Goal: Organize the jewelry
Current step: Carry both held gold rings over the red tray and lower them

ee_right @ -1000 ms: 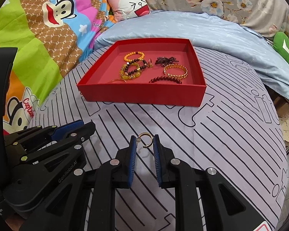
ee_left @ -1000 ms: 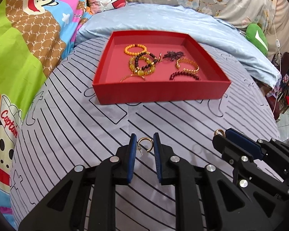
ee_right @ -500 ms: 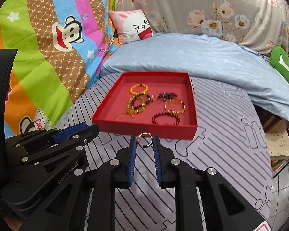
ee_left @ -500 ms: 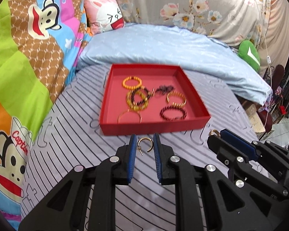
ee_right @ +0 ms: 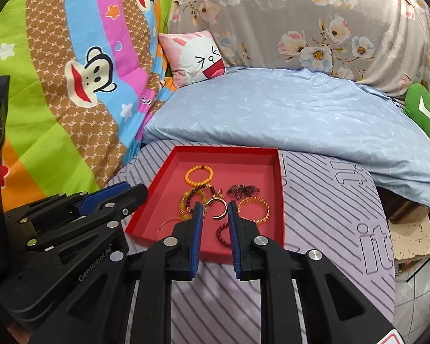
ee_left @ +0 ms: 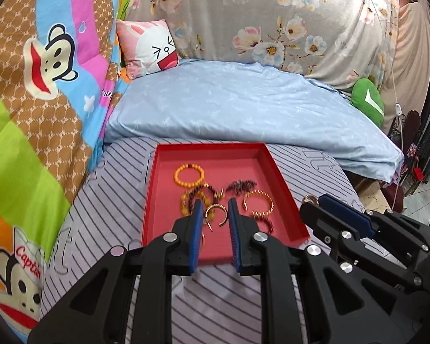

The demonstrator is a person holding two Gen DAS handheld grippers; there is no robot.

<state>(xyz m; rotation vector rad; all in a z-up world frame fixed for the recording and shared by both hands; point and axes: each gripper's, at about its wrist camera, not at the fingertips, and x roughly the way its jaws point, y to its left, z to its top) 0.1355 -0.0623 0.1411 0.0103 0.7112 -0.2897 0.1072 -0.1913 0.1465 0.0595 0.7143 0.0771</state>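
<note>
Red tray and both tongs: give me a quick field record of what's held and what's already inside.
left tongs: shut on a gold open hoop
right tongs: shut on a second gold hoop
red tray: on the striped bedspread, ahead of both tongs
tray contents: orange bead bracelet, gold bangle, dark bead bracelets

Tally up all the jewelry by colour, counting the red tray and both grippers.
Orange beaded bracelet: 1
Yellow beaded bracelet: 1
Dark brown beaded bracelet: 1
Blackish spiky bracelet: 1
Dark red beaded bracelet: 1
Gold bracelets: 2
Gold open hoops, left gripper and right gripper: 2
Total: 9
</note>
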